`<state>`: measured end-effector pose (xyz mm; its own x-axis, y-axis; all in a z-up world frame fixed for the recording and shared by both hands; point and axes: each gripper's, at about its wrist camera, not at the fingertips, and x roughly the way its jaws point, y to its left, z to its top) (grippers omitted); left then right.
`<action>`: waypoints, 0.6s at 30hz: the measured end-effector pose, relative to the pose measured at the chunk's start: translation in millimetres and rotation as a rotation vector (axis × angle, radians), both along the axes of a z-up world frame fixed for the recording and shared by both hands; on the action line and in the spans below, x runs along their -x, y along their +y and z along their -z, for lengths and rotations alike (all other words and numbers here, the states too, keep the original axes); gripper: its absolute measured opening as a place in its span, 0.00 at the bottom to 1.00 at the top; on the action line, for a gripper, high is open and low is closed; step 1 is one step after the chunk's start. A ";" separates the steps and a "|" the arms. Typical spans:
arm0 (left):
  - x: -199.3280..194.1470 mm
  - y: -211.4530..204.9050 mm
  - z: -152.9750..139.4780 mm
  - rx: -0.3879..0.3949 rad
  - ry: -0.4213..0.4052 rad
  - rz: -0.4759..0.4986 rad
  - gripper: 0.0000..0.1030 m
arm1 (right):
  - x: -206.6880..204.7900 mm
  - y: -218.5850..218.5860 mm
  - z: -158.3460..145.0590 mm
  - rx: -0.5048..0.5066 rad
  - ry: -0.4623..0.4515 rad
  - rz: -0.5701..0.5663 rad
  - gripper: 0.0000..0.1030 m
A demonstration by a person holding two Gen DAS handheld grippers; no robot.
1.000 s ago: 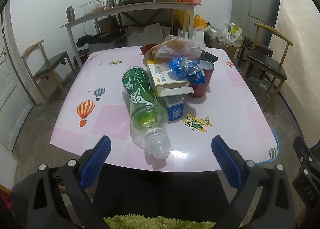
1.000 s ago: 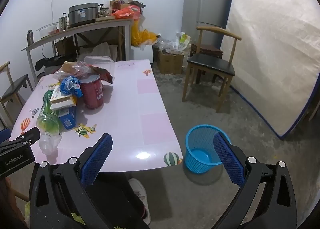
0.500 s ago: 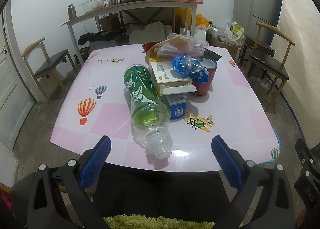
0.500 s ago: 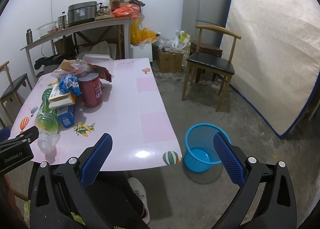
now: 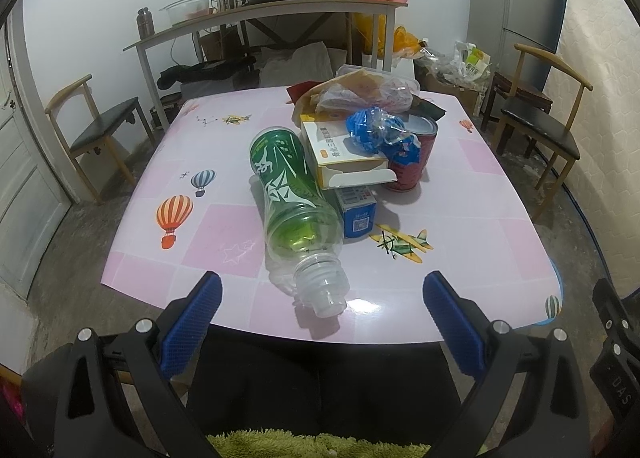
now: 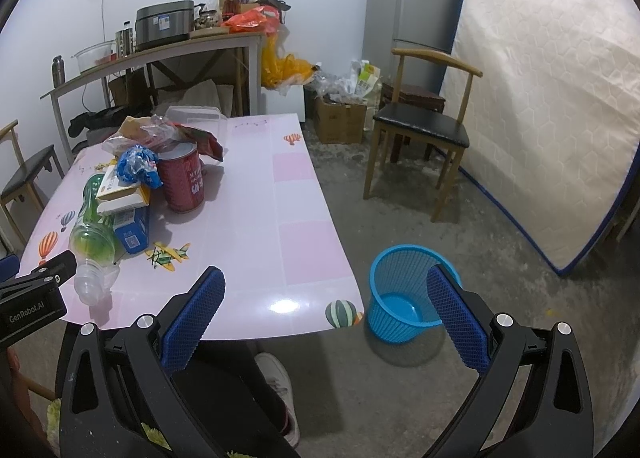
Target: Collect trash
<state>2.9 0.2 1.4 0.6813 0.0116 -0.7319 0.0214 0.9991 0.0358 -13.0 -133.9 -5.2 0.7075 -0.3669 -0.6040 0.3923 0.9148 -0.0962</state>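
Observation:
A pile of trash lies on the pink table (image 5: 460, 194): a green plastic bottle (image 5: 292, 202) on its side with its open neck toward me, a white and yellow carton (image 5: 344, 154), a small blue box (image 5: 358, 210), a crumpled blue wrapper (image 5: 380, 134), a red can (image 5: 412, 162) and clear bags (image 5: 360, 90). My left gripper (image 5: 320, 298) is open and empty, just short of the bottle's neck. My right gripper (image 6: 328, 290) is open and empty over the table's front right corner. A blue mesh bin (image 6: 404, 294) stands on the floor to the right of the table (image 6: 256, 226).
Wooden chairs stand at the left (image 5: 96, 130) and right (image 6: 424, 130). A cluttered side table (image 5: 272, 10), a grey fridge (image 6: 412, 6) and a mattress (image 6: 552, 98) line the walls. A person's shoe (image 6: 276, 374) is under the table's front edge.
Both grippers have crept slightly forward toward the table; the bottle and pile look a little closer. Nothing on the table has moved.

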 end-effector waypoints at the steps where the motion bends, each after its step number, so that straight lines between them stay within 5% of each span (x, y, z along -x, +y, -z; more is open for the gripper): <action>1: -0.4 0.8 0.5 0.000 0.001 -0.001 0.95 | -0.4 0.1 -0.4 0.000 0.000 0.000 0.94; 18: -1.0 4.3 3.4 -0.002 0.004 -0.003 0.95 | -0.6 -0.6 2.7 -0.002 0.004 0.000 0.94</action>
